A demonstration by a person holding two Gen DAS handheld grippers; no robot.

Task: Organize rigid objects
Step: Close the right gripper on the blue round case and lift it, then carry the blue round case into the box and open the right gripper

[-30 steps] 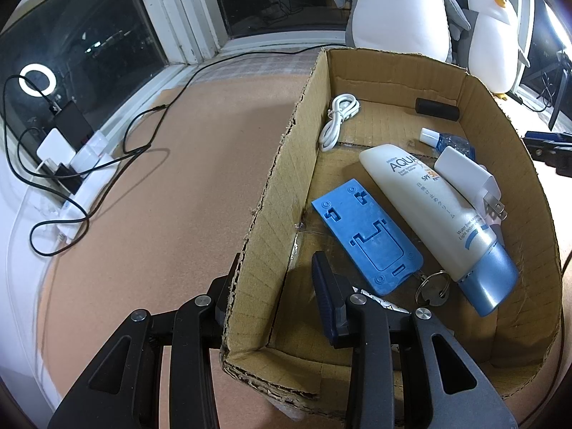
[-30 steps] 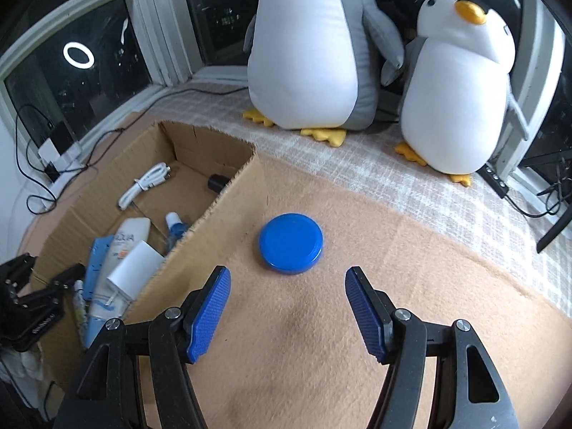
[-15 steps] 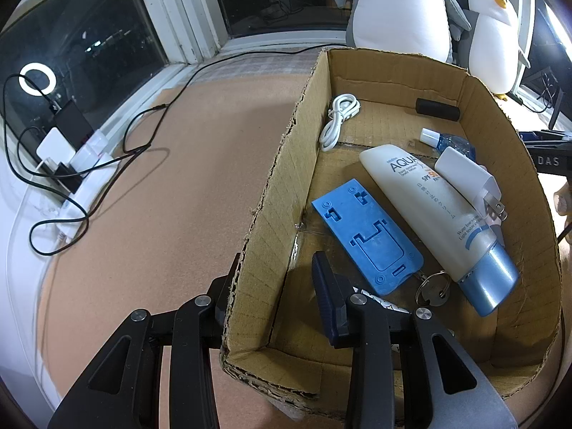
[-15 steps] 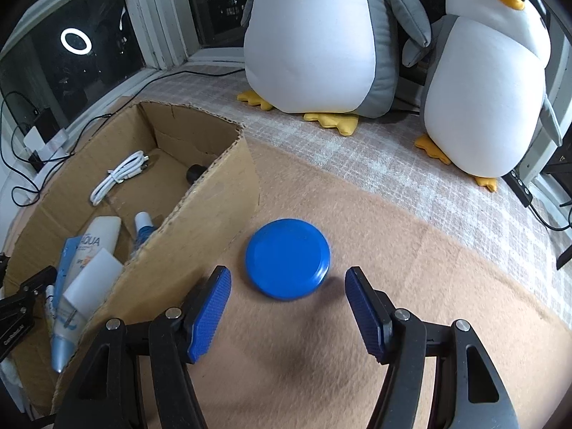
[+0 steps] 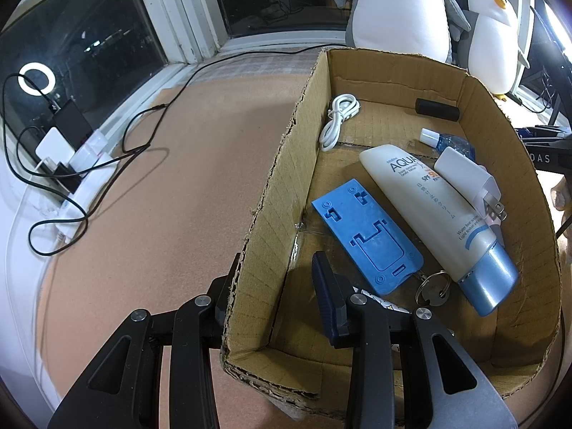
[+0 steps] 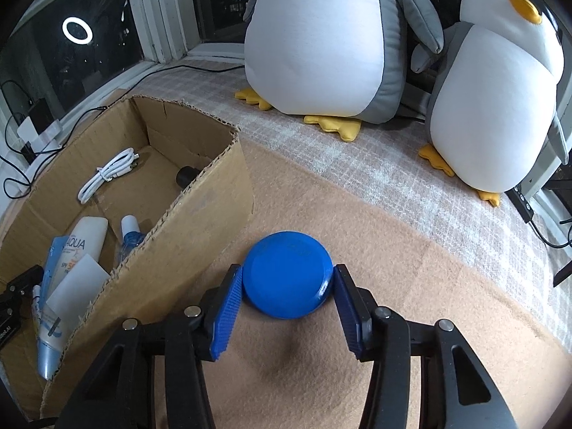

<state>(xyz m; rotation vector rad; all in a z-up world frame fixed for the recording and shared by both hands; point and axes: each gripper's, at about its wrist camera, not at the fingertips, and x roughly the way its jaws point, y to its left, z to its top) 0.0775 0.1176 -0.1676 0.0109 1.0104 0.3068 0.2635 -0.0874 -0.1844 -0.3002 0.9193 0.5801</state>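
Right wrist view: we close the right gripper (image 6: pixel 286 300) around the blue disc (image 6: pixel 287 273), pads flanking left and right.
Left gripper (image 5: pixel 275 293): clamped on the cardboard box (image 5: pixel 271 193) wall.

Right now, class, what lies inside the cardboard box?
Inside the cardboard box: a white cable, black cylinder, small blue bottle, sunscreen tube, white charger, blue stand and key ring. A printed item near the left gripper is mostly hidden.

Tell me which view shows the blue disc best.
The right wrist view: the blue disc lies whole on the tan cloth, between the closing jaws of the right hand-held gripper, beside the box. The left wrist view shows none of it; the box wall fills that side.
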